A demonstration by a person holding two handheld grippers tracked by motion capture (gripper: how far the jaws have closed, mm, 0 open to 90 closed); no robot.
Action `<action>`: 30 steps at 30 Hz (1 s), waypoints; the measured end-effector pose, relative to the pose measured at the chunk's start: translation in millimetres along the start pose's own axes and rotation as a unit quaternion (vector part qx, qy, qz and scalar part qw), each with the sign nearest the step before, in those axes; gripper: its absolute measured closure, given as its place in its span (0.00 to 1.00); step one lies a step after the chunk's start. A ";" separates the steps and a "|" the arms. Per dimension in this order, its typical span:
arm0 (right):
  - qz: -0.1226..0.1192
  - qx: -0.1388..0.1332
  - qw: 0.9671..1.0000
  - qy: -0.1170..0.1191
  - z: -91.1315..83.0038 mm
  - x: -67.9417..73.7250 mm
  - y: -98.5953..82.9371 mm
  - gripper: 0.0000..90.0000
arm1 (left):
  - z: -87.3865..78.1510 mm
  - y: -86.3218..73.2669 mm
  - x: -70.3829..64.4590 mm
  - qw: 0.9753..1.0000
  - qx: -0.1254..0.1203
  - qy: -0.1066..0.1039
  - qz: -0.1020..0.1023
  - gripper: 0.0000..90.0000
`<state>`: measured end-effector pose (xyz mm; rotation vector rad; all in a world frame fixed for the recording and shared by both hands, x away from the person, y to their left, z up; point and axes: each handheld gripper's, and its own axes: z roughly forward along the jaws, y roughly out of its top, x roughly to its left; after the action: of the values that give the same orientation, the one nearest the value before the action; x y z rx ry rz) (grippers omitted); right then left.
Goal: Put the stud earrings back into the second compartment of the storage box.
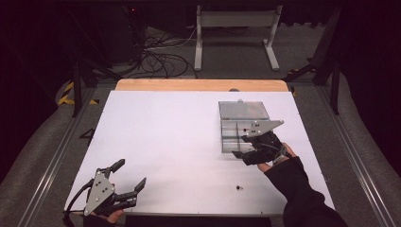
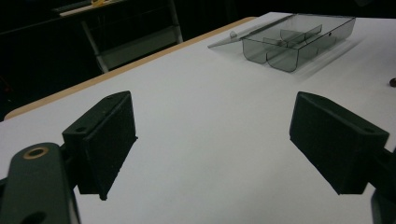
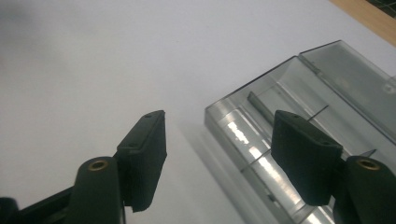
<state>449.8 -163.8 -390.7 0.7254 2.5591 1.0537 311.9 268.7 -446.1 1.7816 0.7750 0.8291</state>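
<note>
1. The box (image 1: 239, 130) I'm working at is see-through smoky grey plastic, sitting flat on the right half of the white table, towards the far edge.
2. It's open: lid (image 1: 243, 109) swung back, lying behind the tray on the far side.
3. Thin dividers (image 2: 299, 35) split the tray into compartments; can't tell if anything's inside.

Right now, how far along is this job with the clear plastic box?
Done: the clear box lies open, its lid folded back. In hand: the right gripper, open, straddles the box's near wall and holds nothing. Left: a small dark thing lies loose on the table; the left gripper waits open.
</note>
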 end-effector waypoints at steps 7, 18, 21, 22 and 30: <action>-0.013 0.016 1.000 0.021 -1.6 14.2 -11.5 0.41 | -0.1 0.2 0.2 1.000 -0.002 0.002 0.003 0.17; -0.043 0.091 0.994 0.053 7.5 35.7 -28.1 0.46 | 0.1 0.4 -0.6 1.000 0.002 0.001 0.006 0.17; -0.045 0.113 0.991 0.064 12.0 39.1 -31.2 0.47 | 0.0 0.4 -0.5 1.000 0.002 0.001 0.006 0.17; -0.048 0.118 0.990 0.067 13.7 39.9 -32.1 0.48 | 0.0 0.4 -0.6 1.000 0.001 0.001 0.006 0.17; -0.064 0.161 0.981 0.083 26.2 46.6 -38.5 0.54 | 0.1 0.3 -0.5 1.000 0.002 0.001 0.006 0.17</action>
<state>409.0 -146.6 -439.5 0.5559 2.9158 0.6926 311.8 268.2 -445.9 1.7902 0.7684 0.8368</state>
